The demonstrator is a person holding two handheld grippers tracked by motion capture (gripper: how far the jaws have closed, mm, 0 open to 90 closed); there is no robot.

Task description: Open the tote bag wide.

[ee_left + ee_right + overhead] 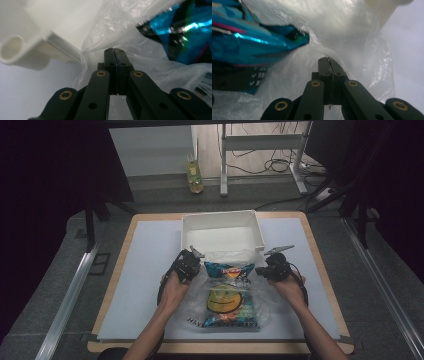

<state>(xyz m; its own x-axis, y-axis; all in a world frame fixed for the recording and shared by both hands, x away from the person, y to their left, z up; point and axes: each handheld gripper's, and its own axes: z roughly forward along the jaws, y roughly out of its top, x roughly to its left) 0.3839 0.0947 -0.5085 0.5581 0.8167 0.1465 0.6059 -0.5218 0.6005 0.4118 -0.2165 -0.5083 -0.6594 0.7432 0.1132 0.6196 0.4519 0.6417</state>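
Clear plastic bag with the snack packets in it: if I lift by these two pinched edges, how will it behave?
The clear plastic bag is thin and crumpled, so it will probably sag between the left tongs and the right tongs. The blue foil snack packet looks light but may slide toward the low side. The film could slip or stretch where pinched.

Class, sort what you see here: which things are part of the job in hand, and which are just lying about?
In the job:
plastic bag
snack packet
left gripper
right gripper

Lying about:
white tray
bottle on the floor
cables
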